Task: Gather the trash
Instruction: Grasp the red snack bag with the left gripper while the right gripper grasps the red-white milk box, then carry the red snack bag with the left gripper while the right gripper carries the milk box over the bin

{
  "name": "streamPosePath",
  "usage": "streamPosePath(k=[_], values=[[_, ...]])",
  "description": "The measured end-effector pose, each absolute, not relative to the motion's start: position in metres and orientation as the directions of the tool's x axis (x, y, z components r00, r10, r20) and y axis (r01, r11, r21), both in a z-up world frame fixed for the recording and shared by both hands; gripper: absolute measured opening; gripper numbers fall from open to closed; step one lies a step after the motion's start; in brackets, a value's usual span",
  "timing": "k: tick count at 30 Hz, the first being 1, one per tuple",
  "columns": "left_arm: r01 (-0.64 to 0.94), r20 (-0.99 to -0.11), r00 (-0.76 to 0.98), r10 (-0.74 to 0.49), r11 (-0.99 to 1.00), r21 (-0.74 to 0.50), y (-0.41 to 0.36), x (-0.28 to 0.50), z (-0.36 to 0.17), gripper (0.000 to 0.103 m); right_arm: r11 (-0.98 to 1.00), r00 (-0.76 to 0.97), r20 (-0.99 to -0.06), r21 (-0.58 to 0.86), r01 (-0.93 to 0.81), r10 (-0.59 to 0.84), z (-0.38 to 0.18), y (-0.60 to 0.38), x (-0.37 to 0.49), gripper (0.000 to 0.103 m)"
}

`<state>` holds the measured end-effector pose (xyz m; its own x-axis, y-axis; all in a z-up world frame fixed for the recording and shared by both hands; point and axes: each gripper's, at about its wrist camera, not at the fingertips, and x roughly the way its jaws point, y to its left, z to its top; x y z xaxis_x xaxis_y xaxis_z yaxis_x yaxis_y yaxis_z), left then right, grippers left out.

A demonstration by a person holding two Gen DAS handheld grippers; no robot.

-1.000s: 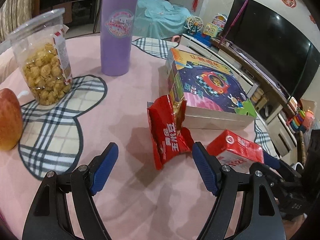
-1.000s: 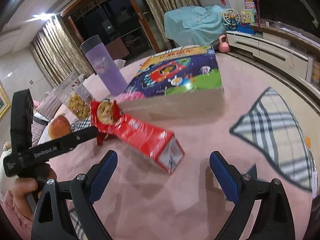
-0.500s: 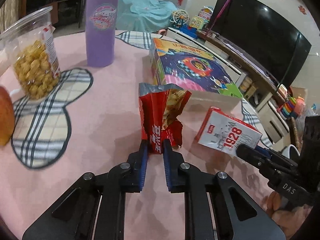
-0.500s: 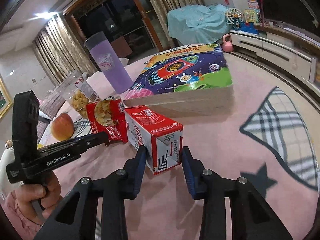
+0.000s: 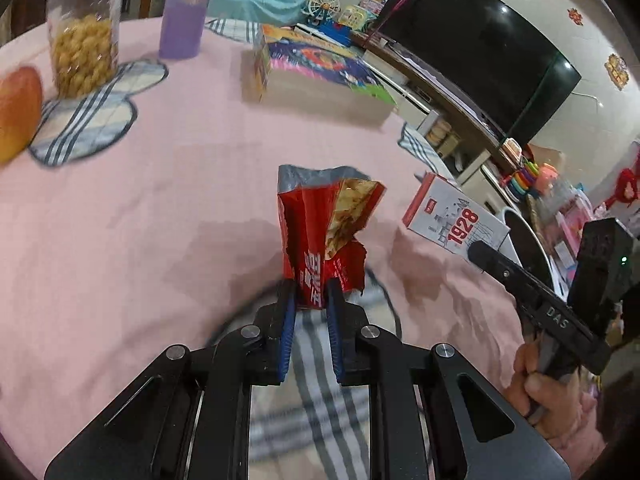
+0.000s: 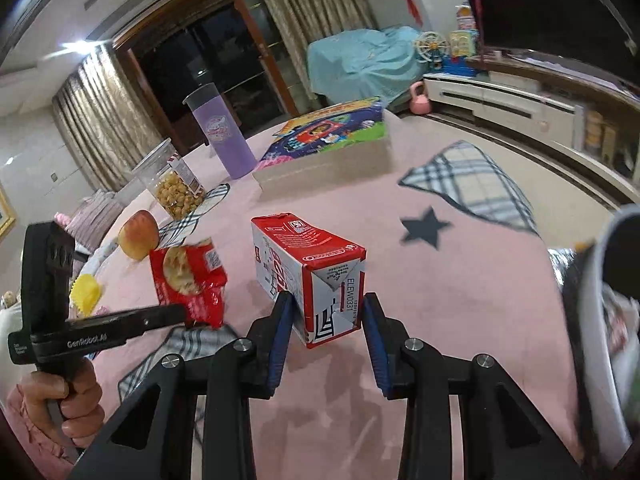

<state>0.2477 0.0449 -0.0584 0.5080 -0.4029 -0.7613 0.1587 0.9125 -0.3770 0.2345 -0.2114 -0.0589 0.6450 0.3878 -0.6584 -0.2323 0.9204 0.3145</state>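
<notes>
Left fingers [image 5: 311, 294] clamped on red snack bag [image 5: 324, 232], right fingers [image 6: 328, 312] on milk carton [image 6: 310, 270], puzzle box [image 6: 328, 148] beyond, bin rim [image 6: 600, 276] right.

On the pink cloth [image 5: 120, 208]: one red snack bag [image 5: 324, 236], one milk carton [image 6: 316, 276], one apple [image 6: 138, 234] far left, one yellow cupcake liner [image 6: 85, 294] near left, one popcorn tub [image 5: 82, 44], one purple tumbler [image 5: 184, 8] and one puzzle box [image 5: 320, 76] at the far side. Two grippers [image 5: 311, 304] [image 6: 326, 316]. At least one black star [image 6: 425, 227] is printed on the cloth.
</notes>
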Motion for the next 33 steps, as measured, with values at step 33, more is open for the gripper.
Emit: streamPosePath(k=[33], values=[[0.071, -0.711, 0.651, -0.266, 0.954, -0.292, 0.045, 0.216, -0.051, 0.046, 0.920, 0.625, -0.676, 0.307, -0.243, 0.391, -0.065, -0.186, 0.210, 0.032]])
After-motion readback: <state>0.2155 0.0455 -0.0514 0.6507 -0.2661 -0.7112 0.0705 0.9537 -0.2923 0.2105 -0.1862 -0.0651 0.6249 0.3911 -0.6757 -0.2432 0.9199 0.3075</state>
